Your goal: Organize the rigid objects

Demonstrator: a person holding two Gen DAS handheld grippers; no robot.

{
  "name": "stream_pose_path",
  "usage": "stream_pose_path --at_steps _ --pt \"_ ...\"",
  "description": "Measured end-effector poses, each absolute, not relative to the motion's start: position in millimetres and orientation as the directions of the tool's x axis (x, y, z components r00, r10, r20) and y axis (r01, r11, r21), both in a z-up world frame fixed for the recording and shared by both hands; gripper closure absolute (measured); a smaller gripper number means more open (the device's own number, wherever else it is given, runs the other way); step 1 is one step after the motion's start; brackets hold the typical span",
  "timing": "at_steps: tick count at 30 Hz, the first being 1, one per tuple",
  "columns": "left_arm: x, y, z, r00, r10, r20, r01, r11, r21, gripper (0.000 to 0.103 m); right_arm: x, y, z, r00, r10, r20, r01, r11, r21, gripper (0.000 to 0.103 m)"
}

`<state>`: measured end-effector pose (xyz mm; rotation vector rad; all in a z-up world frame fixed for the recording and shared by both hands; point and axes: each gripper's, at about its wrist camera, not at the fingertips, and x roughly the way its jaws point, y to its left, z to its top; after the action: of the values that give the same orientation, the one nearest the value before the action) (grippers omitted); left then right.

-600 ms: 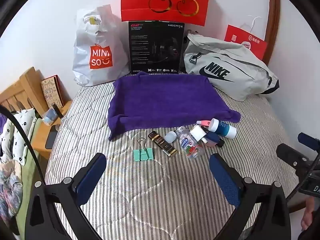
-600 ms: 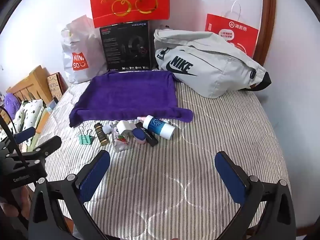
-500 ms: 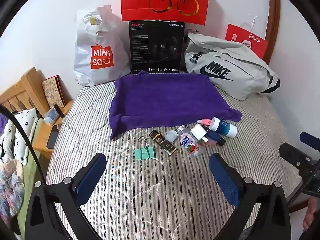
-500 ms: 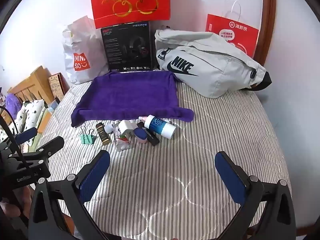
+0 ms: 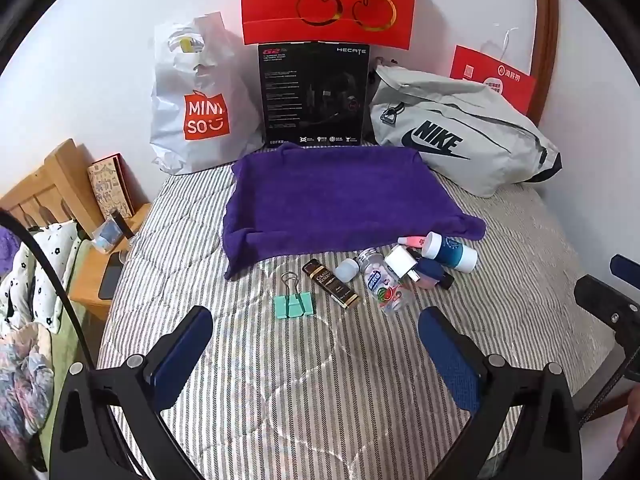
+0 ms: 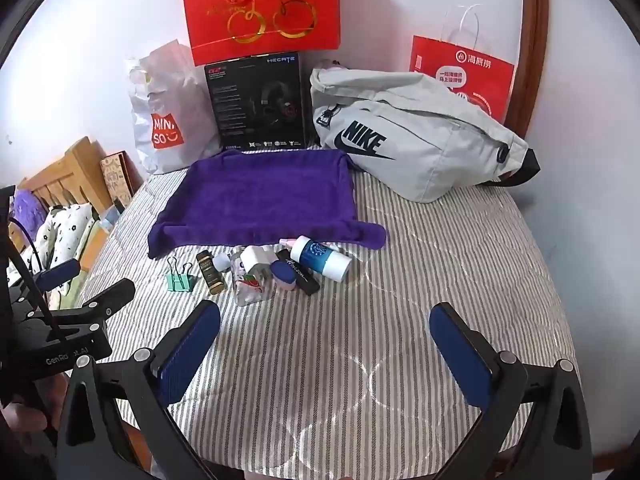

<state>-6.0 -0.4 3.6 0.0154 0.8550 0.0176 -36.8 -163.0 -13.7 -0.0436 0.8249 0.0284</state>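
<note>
A purple towel (image 5: 340, 196) (image 6: 260, 200) lies spread on the striped bed. Along its near edge sits a row of small items: a green binder clip (image 5: 292, 302) (image 6: 181, 278), a black-and-gold bar (image 5: 330, 283) (image 6: 210, 272), a clear candy bottle (image 5: 384, 284) (image 6: 248, 284), a white charger (image 5: 401, 261) (image 6: 256, 258), a dark blue case (image 5: 430, 274) (image 6: 283, 274) and a blue-and-white bottle (image 5: 452, 251) (image 6: 320, 258). My left gripper (image 5: 316, 344) is open, empty, short of the clip. My right gripper (image 6: 324, 340) is open and empty, nearer than the bottles.
Against the wall stand a white Miniso bag (image 5: 196, 100), a black headset box (image 5: 314, 96), a red gift bag (image 5: 328, 0), a grey Nike bag (image 5: 460, 136) and a red paper bag (image 6: 464, 72). A wooden bedside stand (image 5: 96, 276) with a phone is left.
Both views have shifted slightly: the items sit a touch lower and closer in frame. Both grippers stay open and nothing on the bed has moved.
</note>
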Motion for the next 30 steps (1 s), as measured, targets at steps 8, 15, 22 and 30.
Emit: stream_pose_path --at_steps 8,15,22,30 --pt "-6.9 2.5 4.9 0.659 0.025 -0.752 -0.013 1.0 0.022 0.0 -38.1 -159.0 -13.9 0.675 0.005 -0.738 -0.049 0.998 -0.039 0.0" --pt "-8.9 5.1 5.9 0.66 0.028 -0.751 -0.019 1.0 0.021 0.0 -39.5 -157.3 -14.9 0.672 0.009 -0.74 -0.054 0.998 -0.037 0.0" --pt "-9.2 5.2 5.5 0.662 0.026 -0.749 -0.016 1.0 0.021 0.0 -41.9 -157.3 -15.6 0.673 0.009 -0.74 -0.053 0.998 -0.036 0.0" --pt "-13.3 7.0 8.2 0.666 0.032 -0.745 -0.025 0.999 0.021 0.0 -43.1 -155.8 -16.3 0.667 0.012 -0.745 -0.057 0.998 -0.035 0.0"
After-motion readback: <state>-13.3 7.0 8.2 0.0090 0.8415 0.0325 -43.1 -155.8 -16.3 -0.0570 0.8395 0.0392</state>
